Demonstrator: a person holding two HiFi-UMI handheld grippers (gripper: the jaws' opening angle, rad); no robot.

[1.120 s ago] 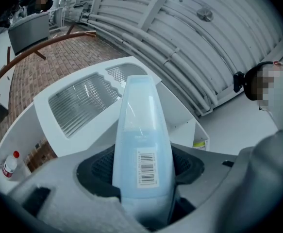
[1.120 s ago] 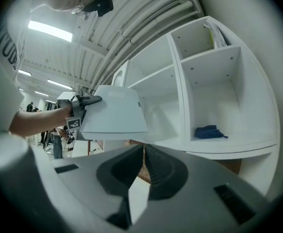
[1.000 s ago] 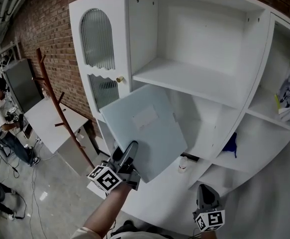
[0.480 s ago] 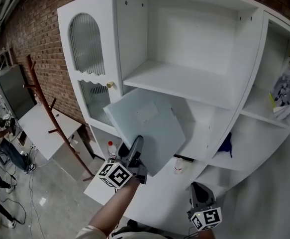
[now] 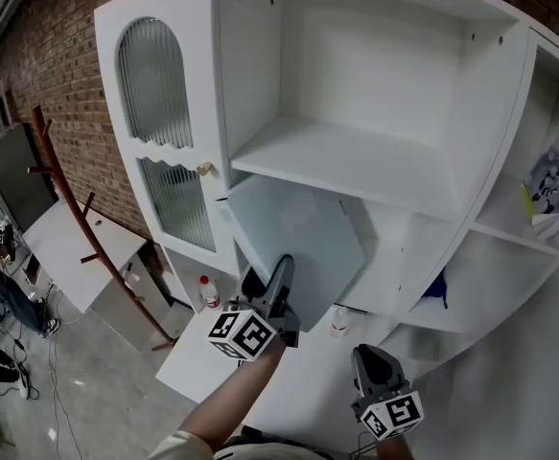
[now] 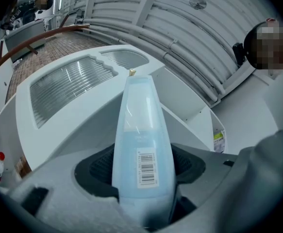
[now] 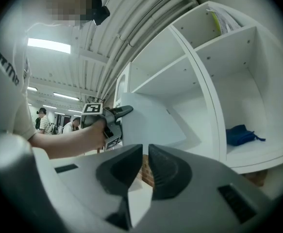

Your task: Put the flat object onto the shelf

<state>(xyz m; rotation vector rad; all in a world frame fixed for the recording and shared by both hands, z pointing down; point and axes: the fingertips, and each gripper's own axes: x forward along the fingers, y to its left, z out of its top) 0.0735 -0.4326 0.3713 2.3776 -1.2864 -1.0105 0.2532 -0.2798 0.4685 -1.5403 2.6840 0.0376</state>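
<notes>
Shelving step, as we read it. The white cabinet [image 5: 229, 84] rose ahead of and above both tongs. Its wide shelf board [image 5: 356, 161] lay above the left tongs [image 5: 281, 281], and the open bay beneath that board faced them directly.

The pale blue folder [image 5: 303, 233] stood tilted on one corner just beyond the left tongs. Its upper part was under the board's front edge and its lower corner sat between the jaws. Those jaws were opening, with the folder between them and the pads against its two faces.

The right tongs [image 5: 367, 364] hung low, to the right of the left tongs and well apart from the folder, jaws pressed together on nothing. A small bottle [image 5: 339, 321] stood between the two tongs, below the folder.

We judged that the step wanted the folder rotated level first. It should then slide deep into the bay, clear of the board edge and the side wall. The grip should stay firm until a shelf bore the weight; a folder released while tilted would likely slip out toward the bottle.
</notes>
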